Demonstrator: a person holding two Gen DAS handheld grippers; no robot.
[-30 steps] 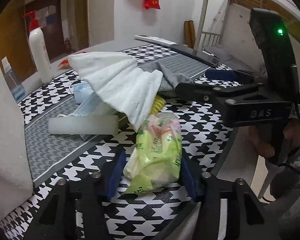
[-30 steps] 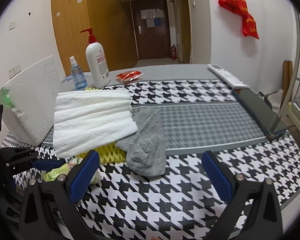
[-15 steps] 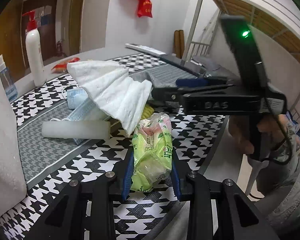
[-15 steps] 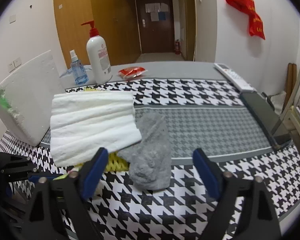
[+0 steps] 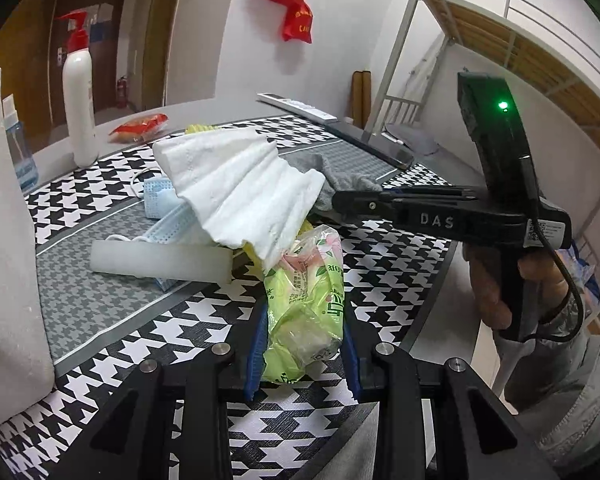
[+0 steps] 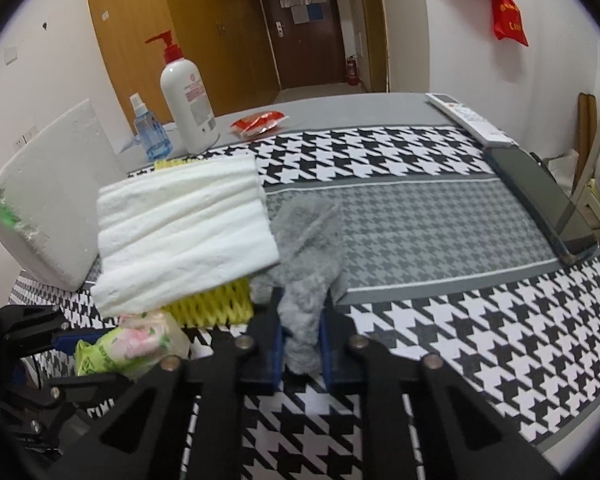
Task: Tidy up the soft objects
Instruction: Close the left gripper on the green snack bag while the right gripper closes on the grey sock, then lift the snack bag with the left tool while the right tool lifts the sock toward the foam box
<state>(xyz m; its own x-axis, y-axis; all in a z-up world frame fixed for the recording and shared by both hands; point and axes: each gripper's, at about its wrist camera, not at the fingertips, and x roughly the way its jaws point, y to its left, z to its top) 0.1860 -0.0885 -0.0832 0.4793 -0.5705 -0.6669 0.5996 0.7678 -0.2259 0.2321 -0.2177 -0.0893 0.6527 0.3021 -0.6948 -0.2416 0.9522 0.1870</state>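
My left gripper (image 5: 302,344) is shut on a green tissue pack (image 5: 306,300), squeezed between the blue pads at the table's near edge. The same pack (image 6: 128,346) shows at the lower left of the right wrist view. My right gripper (image 6: 302,340) is shut on the near end of a grey cloth (image 6: 306,264). A folded white towel (image 6: 184,228) rests on a yellow foam net (image 6: 216,304) just left of the cloth. From the left wrist view the towel (image 5: 240,192) overhangs the pack, and the right gripper (image 5: 340,202) reaches in from the right.
Blue face masks (image 5: 160,204) and a white foam bar (image 5: 160,258) lie left of the pack. A white foam block (image 6: 44,196), a pump bottle (image 6: 186,104), a spray bottle (image 6: 150,132), a red packet (image 6: 258,122), a remote (image 6: 470,118) and a dark tablet (image 6: 540,196) ring the houndstooth mat.
The right gripper's jaws went from wide open to shut on the grey cloth. The left gripper's jaws tightened on the tissue pack, which now stands more upright between the pads.
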